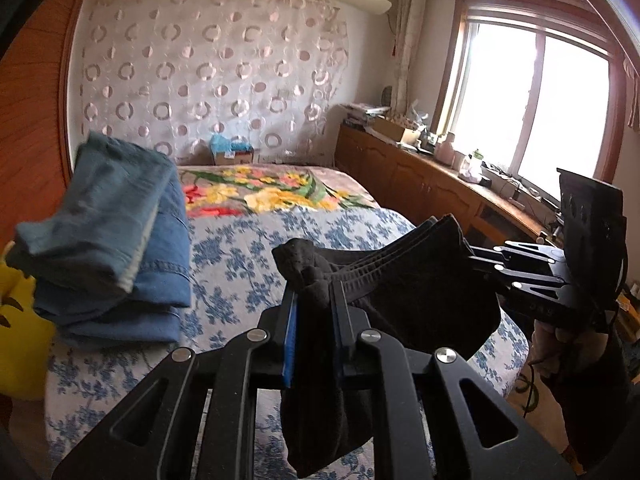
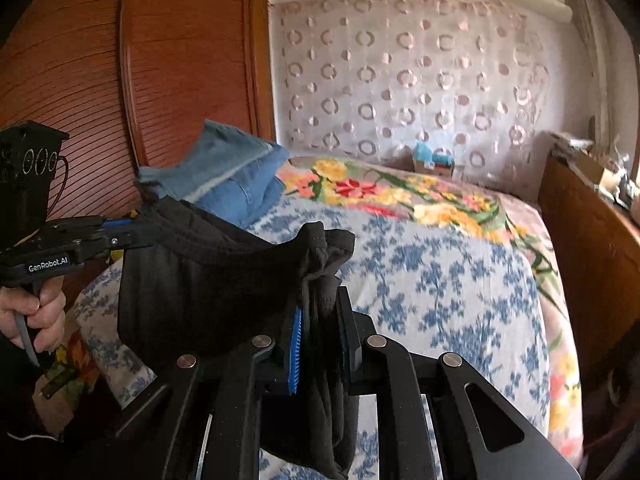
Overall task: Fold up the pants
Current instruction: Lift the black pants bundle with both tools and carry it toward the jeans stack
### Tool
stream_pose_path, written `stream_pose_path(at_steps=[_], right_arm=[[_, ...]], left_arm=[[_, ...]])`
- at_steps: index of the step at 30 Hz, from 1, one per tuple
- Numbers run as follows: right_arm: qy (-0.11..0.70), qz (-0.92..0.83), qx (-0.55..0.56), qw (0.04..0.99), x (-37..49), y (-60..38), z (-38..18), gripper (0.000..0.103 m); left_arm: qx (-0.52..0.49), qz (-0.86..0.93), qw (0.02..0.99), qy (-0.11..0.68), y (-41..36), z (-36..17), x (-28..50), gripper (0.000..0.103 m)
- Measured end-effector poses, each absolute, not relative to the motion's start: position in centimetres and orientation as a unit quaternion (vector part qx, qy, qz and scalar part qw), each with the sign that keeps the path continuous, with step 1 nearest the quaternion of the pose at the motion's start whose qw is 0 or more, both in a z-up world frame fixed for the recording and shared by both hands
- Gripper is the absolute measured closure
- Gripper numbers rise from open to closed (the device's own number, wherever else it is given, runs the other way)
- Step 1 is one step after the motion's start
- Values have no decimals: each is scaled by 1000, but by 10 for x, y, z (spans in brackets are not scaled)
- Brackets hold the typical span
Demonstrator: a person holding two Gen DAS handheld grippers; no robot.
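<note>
Black pants [image 1: 408, 292] hang in the air above the bed, stretched between both grippers. My left gripper [image 1: 314, 300] is shut on one bunched end of them; it shows in the right wrist view [image 2: 150, 232] at the left. My right gripper [image 2: 320, 308] is shut on the other bunched end of the pants [image 2: 208, 280]; it shows in the left wrist view [image 1: 474, 262] at the right. The cloth sags between the two grips and dangles below each one.
A stack of folded blue jeans [image 1: 116, 240] lies on the left of the bed [image 1: 248, 256], also in the right wrist view [image 2: 232, 176]. A wooden cabinet [image 1: 420, 176] with clutter runs under the window. A wooden wardrobe [image 2: 120, 80] stands left.
</note>
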State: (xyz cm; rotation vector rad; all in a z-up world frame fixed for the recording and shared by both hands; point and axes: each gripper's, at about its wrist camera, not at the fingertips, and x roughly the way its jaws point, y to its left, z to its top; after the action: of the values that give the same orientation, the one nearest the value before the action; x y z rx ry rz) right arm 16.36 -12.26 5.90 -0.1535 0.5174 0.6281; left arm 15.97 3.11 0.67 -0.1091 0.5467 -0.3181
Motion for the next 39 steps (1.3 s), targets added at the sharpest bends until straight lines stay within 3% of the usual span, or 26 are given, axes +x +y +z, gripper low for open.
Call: stream_pose_path(at_steps=[27,39], right_arm=[[178,372,-132,901,268,-61,75,89],[130,391,-102,905,302,-46,78,89]], left_arm=[[-54,-76,969,227,103,44,195,88],[-37,-47,980,191,129,77,203,88]])
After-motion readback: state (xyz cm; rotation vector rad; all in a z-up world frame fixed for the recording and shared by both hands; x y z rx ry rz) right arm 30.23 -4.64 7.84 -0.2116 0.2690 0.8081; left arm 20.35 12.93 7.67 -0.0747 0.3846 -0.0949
